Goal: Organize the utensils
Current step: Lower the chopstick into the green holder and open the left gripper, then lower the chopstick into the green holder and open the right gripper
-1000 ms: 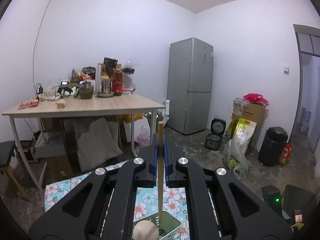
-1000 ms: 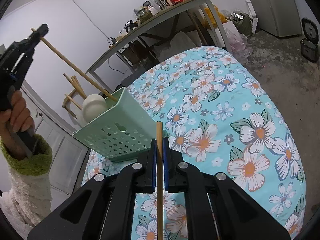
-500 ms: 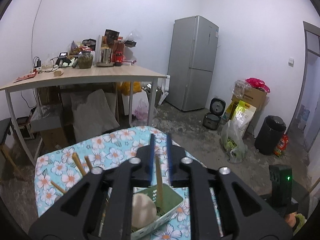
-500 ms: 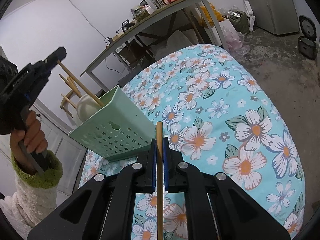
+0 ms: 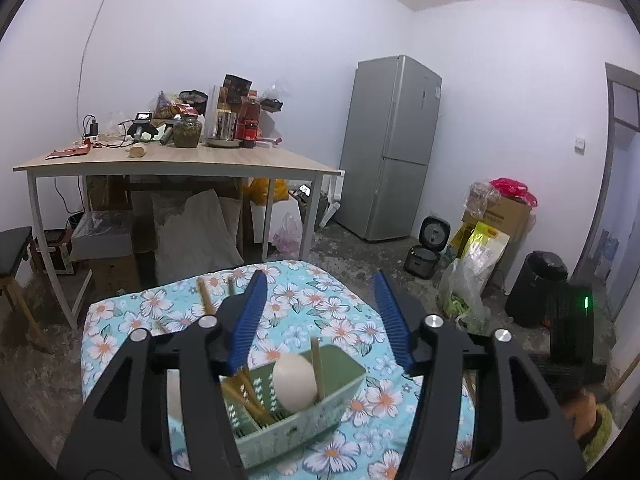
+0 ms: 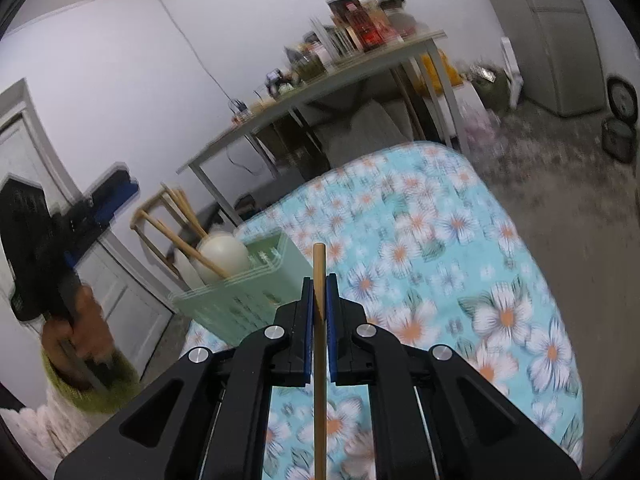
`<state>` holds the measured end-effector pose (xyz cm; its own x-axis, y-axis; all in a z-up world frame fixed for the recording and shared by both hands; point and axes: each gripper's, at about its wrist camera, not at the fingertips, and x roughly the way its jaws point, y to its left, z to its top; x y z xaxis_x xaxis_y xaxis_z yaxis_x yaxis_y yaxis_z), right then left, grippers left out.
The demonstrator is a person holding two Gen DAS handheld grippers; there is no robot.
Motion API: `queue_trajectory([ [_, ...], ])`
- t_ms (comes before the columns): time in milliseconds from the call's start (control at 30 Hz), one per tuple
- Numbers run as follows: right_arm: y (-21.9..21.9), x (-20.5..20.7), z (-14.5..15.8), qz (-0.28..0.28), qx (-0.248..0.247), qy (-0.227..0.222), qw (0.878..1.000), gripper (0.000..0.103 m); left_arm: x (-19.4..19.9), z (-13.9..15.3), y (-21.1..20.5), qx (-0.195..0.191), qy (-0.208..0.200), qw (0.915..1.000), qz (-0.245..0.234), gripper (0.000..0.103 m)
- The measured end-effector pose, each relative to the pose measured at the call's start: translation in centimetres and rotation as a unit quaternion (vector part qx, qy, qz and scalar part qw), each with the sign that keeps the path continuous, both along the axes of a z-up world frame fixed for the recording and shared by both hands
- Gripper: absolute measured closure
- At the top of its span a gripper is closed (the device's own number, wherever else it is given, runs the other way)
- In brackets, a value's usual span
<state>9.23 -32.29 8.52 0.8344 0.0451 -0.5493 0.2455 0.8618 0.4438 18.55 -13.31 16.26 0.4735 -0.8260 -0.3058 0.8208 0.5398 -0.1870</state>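
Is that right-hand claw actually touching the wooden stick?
Touching. The right wrist view shows the right gripper with both blue pads pressed against the chopstick.

Even light; blurred right-wrist view.

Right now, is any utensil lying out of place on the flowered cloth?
Yes. Two or three wooden chopsticks lie loose on the flowered cloth beyond the green basket, not inside it. The right gripper holds another chopstick; the left gripper is open.
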Motion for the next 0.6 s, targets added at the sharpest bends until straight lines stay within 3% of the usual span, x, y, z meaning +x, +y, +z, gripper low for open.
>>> queue_trajectory([
  [300,1.5,3.8,8.4,0.023,-0.075,-0.121,0.990,0.097,-2.6,-3.8,5.3,0.008,0.027,0.9996,-0.002,0.045],
  [600,3.2,9.5,15.1,0.054,-0.117,-0.220,0.967,0.097,-3.9,-10.2,9.6,0.061,0.076,0.9953,-0.001,0.041],
])
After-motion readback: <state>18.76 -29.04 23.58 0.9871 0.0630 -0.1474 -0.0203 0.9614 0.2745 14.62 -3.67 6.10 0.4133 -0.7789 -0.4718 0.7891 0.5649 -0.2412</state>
